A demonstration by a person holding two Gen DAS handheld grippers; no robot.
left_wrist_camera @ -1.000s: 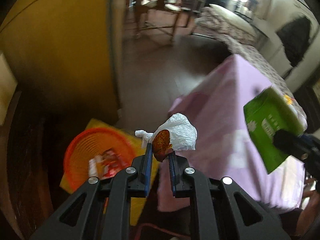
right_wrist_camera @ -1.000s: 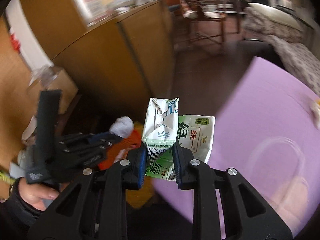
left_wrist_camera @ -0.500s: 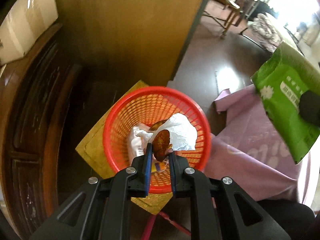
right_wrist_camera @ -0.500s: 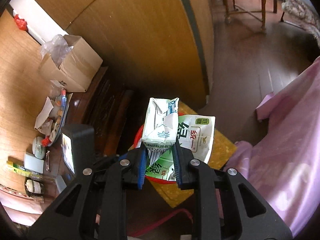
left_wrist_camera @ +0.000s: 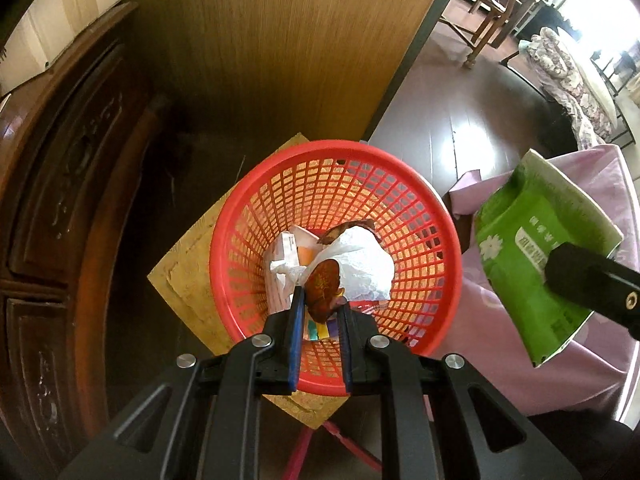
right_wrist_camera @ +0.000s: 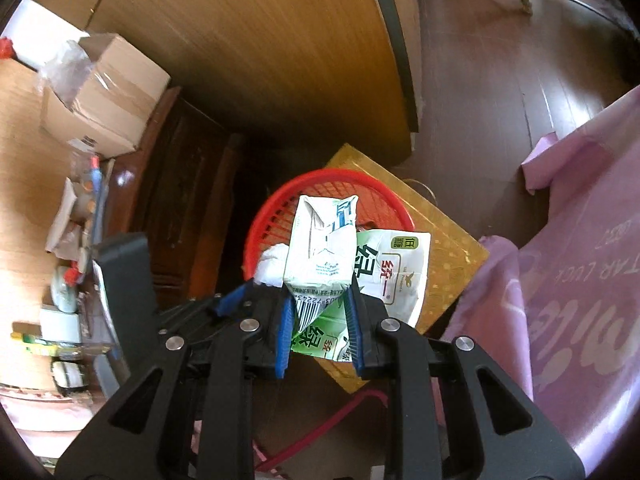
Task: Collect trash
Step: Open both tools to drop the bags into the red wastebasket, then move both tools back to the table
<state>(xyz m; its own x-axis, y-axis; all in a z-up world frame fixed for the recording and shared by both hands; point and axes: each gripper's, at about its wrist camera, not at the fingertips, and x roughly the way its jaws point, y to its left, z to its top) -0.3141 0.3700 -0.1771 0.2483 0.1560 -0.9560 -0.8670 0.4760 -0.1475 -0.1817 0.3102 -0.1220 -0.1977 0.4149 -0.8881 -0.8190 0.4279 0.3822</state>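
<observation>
My left gripper [left_wrist_camera: 320, 306] is shut on a brown-red wrapper [left_wrist_camera: 322, 290] bundled with a crumpled white plastic bag [left_wrist_camera: 360, 264], directly above the red mesh basket [left_wrist_camera: 256, 184]. My right gripper [right_wrist_camera: 318, 300] is shut on a flattened white drink carton [right_wrist_camera: 320, 256] and a green-and-white carton [right_wrist_camera: 394, 276] behind it, held over the same basket [right_wrist_camera: 320, 179]. In the left wrist view the green carton [left_wrist_camera: 532, 256] hangs at the right, just outside the rim. The left gripper's blue-padded fingers [right_wrist_camera: 234, 300] and the white bag [right_wrist_camera: 272, 268] show at the left of the right wrist view.
Several wrappers lie in the basket, which stands on a yellow board [left_wrist_camera: 184, 264]. A table under a purple cloth [right_wrist_camera: 580, 280] is close on the right. A dark carved cabinet [left_wrist_camera: 60, 200] is on the left, with a cardboard box [right_wrist_camera: 104, 108] on top. A wood panel [left_wrist_camera: 288, 48] stands behind.
Both grippers swung away from the purple table and sank over the red basket, which now fills the middle of both views. Both grips are unchanged.
</observation>
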